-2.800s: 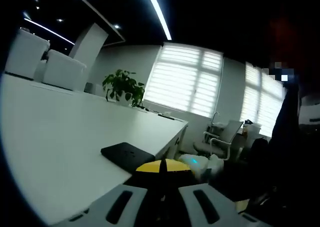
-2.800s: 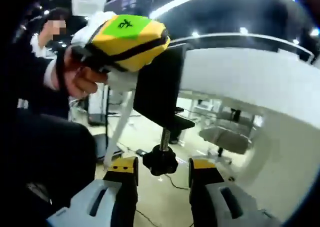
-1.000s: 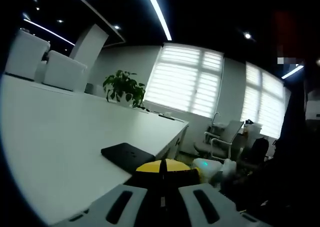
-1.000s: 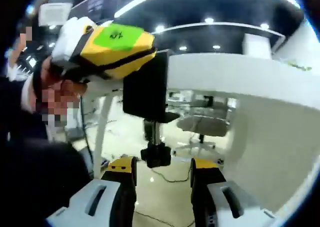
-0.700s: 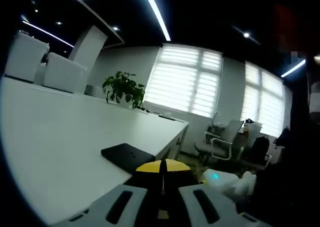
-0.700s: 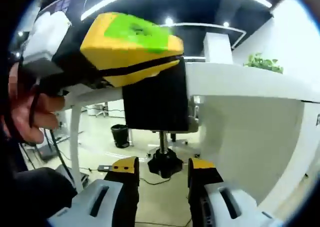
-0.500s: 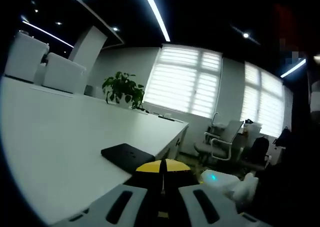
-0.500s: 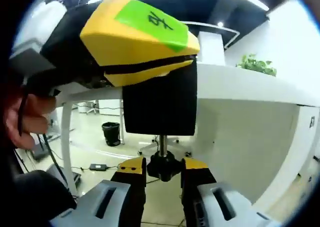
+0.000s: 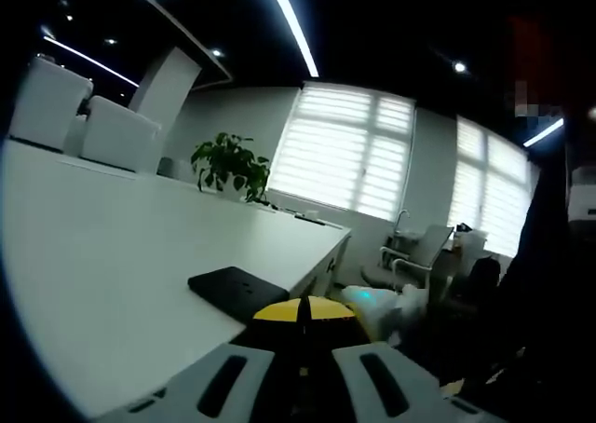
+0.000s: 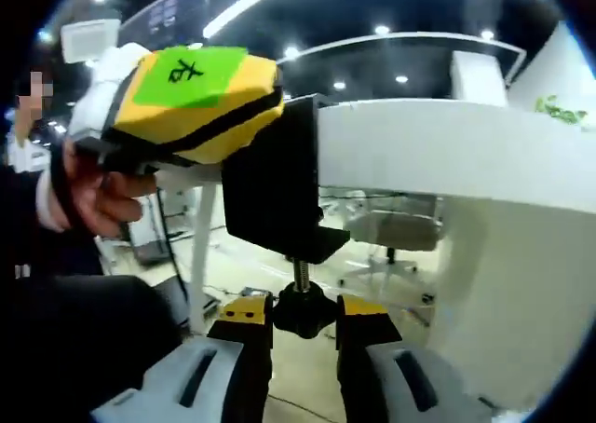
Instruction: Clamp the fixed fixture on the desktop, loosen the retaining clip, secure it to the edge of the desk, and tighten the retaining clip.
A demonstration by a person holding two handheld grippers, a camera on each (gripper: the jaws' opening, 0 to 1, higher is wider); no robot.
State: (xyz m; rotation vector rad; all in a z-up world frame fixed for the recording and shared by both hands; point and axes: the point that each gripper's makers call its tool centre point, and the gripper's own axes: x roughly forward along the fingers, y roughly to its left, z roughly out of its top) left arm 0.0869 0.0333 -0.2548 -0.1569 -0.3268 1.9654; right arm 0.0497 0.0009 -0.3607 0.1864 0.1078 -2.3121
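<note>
Desk [image 10: 419, 153] edge is straddled by the black fixture [image 10: 275, 195], its top plate [image 9: 237, 288] lying flat at the near edge of the white desktop. Open floor is seen beneath the overhang. Right gripper [image 10: 304, 322] jaws are closed on the black screw knob [image 10: 303, 311] under the fixture. Left gripper [image 9: 300, 322], held by a hand [image 10: 98, 199], has its jaws pressed together on the fixture's upper part.
</note>
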